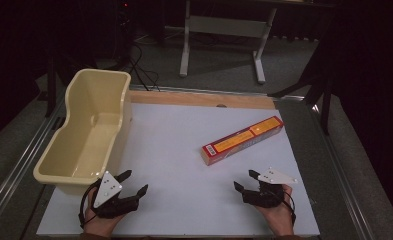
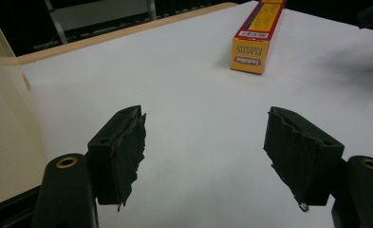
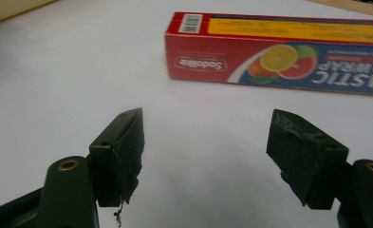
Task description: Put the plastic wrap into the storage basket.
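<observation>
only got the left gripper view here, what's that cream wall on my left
Observer: It's a cream plastic tub, open-topped and empty, at the table's left edge.
Operator: what does the box say on its long side
Observer: The plastic wrap box shows citrus fruit and "Sodolike" on a red and blue face.
Operator: right tongs holding anything
Observer: No, the right tongs are open and empty, short of the box. The left tongs are open too.

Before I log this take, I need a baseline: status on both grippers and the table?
Left gripper open, empty, beside cream tub. Right gripper open, empty. Plastic wrap box flat on white board, ahead of right gripper. Path to box clear.
</observation>
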`<act>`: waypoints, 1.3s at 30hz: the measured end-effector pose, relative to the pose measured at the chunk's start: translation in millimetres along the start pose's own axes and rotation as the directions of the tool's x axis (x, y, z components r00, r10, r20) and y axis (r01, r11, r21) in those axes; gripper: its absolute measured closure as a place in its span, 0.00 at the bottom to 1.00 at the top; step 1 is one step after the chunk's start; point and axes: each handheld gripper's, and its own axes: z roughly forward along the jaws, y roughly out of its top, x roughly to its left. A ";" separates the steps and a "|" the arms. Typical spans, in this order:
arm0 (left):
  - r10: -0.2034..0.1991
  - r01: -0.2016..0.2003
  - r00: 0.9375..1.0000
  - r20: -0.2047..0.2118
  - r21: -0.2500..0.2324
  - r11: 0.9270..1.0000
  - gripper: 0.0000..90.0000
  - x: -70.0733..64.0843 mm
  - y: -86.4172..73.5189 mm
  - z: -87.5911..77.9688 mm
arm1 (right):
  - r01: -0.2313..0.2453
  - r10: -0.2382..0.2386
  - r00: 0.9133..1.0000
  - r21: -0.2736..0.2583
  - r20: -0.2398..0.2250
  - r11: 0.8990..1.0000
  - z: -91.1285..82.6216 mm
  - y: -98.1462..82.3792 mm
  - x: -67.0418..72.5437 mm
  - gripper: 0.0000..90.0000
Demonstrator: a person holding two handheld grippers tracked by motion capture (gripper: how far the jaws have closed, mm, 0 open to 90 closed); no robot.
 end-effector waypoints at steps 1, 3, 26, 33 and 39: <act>0.000 0.000 1.000 -0.003 -0.001 1.000 0.33 -0.2 0.1 -0.1 | 0.009 -0.009 1.000 0.003 0.003 1.000 1.3 1.7 0.5 0.31; 0.002 -0.002 1.000 -0.003 -0.002 1.000 0.33 -0.1 0.1 -0.4 | 0.010 -0.010 1.000 -0.004 -0.003 1.000 3.8 6.0 0.1 0.33; 0.007 -0.007 1.000 -0.014 -0.006 1.000 0.33 -0.8 -0.1 -0.4 | 0.013 -0.012 0.998 0.005 -0.063 1.000 84.3 75.8 -12.0 1.00; 0.006 -0.006 1.000 -0.014 -0.009 1.000 0.33 -1.1 -0.1 -0.5 | 0.016 -0.013 0.998 0.051 -0.069 0.999 118.5 94.6 -2.9 1.00; 0.007 -0.007 1.000 -0.011 -0.011 1.000 0.33 -1.1 0.0 -1.1 | 0.022 -0.016 0.998 0.102 -0.056 0.995 147.6 111.3 4.3 1.00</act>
